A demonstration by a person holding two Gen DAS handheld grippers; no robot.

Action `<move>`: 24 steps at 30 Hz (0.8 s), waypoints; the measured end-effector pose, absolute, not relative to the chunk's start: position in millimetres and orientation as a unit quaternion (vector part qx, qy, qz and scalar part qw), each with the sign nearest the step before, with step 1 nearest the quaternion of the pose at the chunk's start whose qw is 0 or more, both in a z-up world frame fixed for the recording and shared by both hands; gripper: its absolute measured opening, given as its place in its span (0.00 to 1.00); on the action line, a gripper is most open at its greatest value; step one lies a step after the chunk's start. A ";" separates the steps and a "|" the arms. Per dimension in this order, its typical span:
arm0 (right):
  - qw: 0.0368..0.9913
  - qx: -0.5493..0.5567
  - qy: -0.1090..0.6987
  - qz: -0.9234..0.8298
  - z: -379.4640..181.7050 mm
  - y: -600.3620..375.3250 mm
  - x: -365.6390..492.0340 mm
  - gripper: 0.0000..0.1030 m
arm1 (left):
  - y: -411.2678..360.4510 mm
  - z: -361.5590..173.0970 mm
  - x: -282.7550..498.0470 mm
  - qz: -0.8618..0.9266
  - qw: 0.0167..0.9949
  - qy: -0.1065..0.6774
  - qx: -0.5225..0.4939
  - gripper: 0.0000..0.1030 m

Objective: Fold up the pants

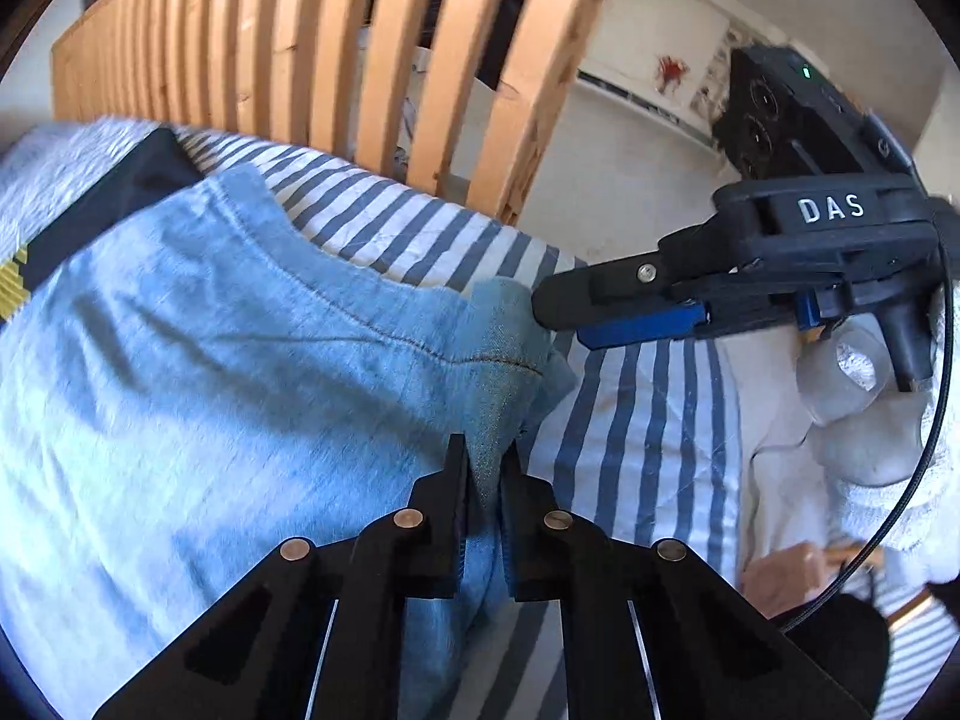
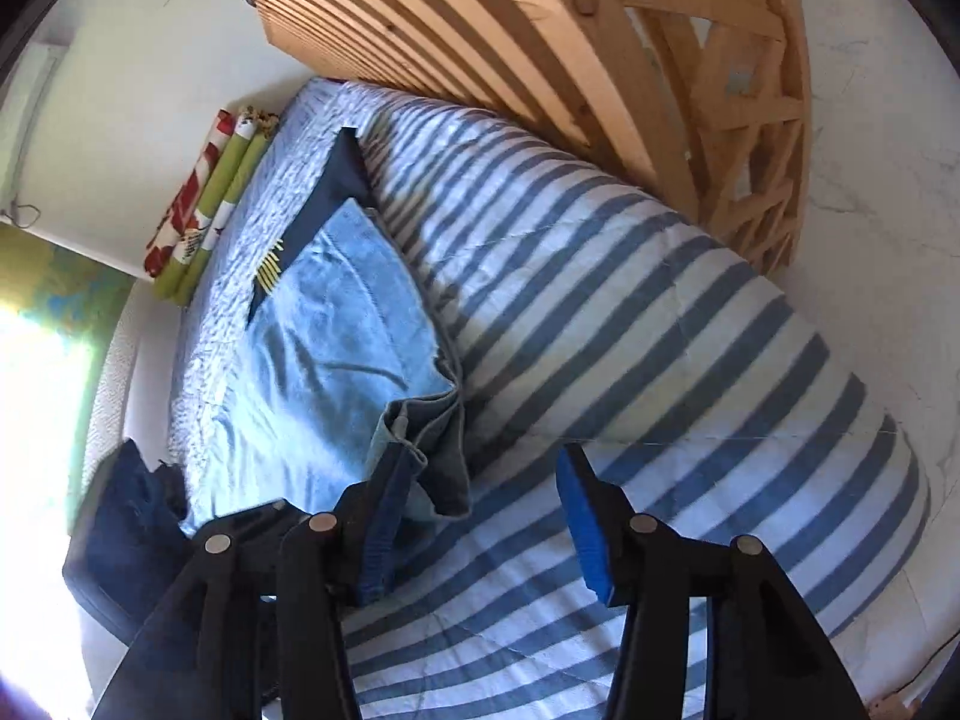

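Light blue jeans [image 1: 240, 360] [image 2: 336, 348] lie on a blue and white striped duvet [image 1: 630, 420] [image 2: 660, 330]. In the left wrist view, my left gripper [image 1: 483, 468] is shut on a raised fold at the jeans' edge, and denim shows between its black fingers. My right gripper [image 1: 558, 324] comes in from the right, its tip at the jeans' corner. In the right wrist view, the right gripper [image 2: 486, 474] is open with its blue-padded fingers wide apart. The bunched hem [image 2: 432, 450] lies against its left finger.
A wooden slatted frame [image 1: 360, 60] [image 2: 540, 30] stands along the far side of the bed. A dark navy cloth with yellow marks [image 2: 318, 204] lies under the jeans' far end. Rolled red and green fabrics [image 2: 204, 204] lie by the wall. A gloved hand [image 1: 858, 384] holds the right gripper.
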State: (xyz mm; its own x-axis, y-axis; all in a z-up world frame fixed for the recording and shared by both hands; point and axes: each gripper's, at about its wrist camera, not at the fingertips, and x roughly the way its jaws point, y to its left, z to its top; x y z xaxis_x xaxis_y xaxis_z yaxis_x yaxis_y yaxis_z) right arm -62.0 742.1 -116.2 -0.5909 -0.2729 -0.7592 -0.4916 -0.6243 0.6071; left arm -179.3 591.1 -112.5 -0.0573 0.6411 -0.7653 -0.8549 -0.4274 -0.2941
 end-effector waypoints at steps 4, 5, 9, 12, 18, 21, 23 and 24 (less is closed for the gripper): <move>0.057 -0.445 0.449 0.772 -112.1 740.0 -67.2 0.49 | 579.7 -113.3 -181.8 0.722 0.520 0.089 -0.448 0.09; 0.054 -0.443 0.456 0.770 -111.1 739.1 -66.6 0.50 | 578.7 -114.1 -180.9 0.724 0.519 0.089 -0.446 0.09; 0.049 -0.444 0.482 0.754 -111.5 733.1 -64.4 0.57 | 578.2 -119.5 -178.7 0.727 0.516 0.084 -0.445 0.09; 0.025 -0.435 0.518 0.736 -117.0 727.5 -64.6 0.63 | 582.5 -121.5 -173.9 0.730 0.515 0.082 -0.442 0.09; 0.024 -0.453 0.530 0.716 -136.0 717.5 -79.4 0.65 | 580.8 -121.9 -168.9 0.729 0.517 0.093 -0.439 0.10; 0.036 -0.452 0.515 0.727 -139.1 715.5 -90.0 0.64 | 576.1 -123.3 -167.6 0.715 0.522 0.093 -0.455 0.21; 0.034 -0.449 0.519 0.726 -143.8 716.9 -96.0 0.47 | 565.7 -118.7 -161.7 0.711 0.518 0.103 -0.464 0.36; 0.031 -0.454 0.518 0.724 -145.8 716.6 -99.5 0.30 | 557.4 -111.1 -157.2 0.717 0.519 0.106 -0.454 0.42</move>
State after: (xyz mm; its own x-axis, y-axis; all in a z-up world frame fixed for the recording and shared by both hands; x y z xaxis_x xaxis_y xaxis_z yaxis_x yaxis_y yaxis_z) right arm -99.5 716.6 -145.8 -0.5859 -0.4253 -0.6898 -0.5158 -0.4608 0.7222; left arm -157.2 557.4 -111.0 -0.0496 0.6472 -0.7607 -0.8395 -0.4396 -0.3193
